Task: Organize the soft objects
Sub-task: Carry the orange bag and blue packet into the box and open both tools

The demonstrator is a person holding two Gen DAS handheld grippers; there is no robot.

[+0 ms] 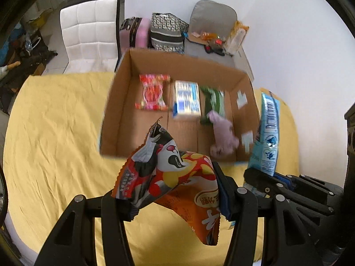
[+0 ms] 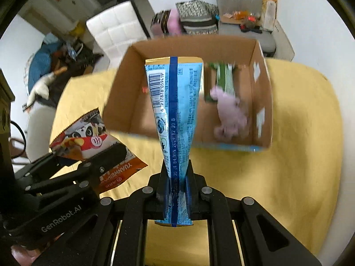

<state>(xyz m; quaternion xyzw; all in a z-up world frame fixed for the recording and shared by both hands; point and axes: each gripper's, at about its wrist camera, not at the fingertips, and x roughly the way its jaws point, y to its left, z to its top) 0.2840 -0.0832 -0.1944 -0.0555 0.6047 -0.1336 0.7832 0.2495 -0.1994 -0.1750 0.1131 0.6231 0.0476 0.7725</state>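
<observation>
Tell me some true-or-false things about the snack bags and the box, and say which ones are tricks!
1. The left gripper holds an orange snack bag. True.
2. The right gripper is empty. False: it pinches a blue packet.
3. A purple plush toy lies inside the cardboard box. True.
4. The box sits on a green cloth. False: it sits on a yellow cloth.
5. The orange bag is already in the box. False: it is held above the cloth.
</observation>
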